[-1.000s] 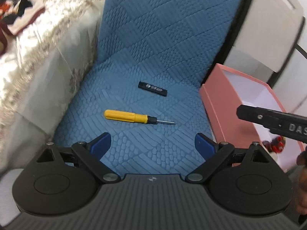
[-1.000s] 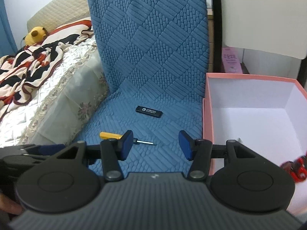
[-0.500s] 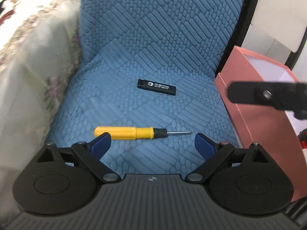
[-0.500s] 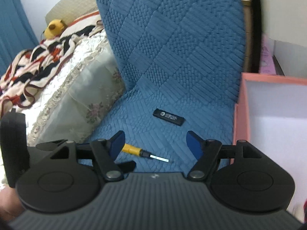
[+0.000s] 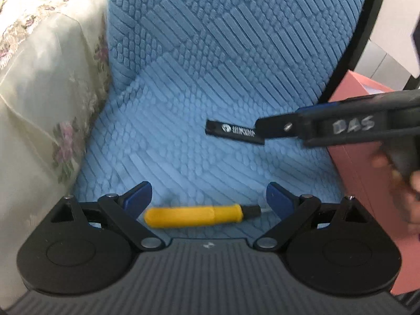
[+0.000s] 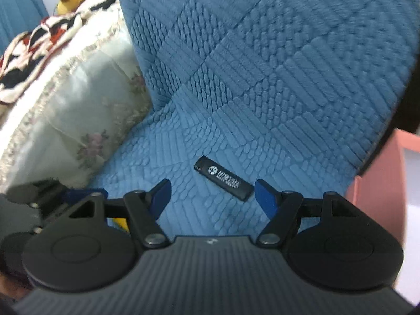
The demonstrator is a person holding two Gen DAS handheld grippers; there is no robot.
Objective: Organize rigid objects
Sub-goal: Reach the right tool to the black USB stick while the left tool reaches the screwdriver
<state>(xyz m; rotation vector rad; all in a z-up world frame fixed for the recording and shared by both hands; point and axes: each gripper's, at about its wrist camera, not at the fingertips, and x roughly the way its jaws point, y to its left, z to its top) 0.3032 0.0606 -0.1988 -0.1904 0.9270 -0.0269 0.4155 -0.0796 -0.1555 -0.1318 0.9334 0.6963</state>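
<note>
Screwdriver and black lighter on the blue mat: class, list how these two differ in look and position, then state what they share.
The screwdriver has a yellow handle; the lighter is black with white print. The screwdriver is longer and rounded; the lighter is short and flat. The screwdriver sits between the open left gripper fingers; the lighter lies just ahead of the open right gripper. Both lie flat on the blue mat, ungrasped.

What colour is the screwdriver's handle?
Yellow. The screwdriver handle shows best in the left wrist view, lying between the open left gripper fingers.

left claw now straddling screwdriver, right claw nearer lighter
</note>
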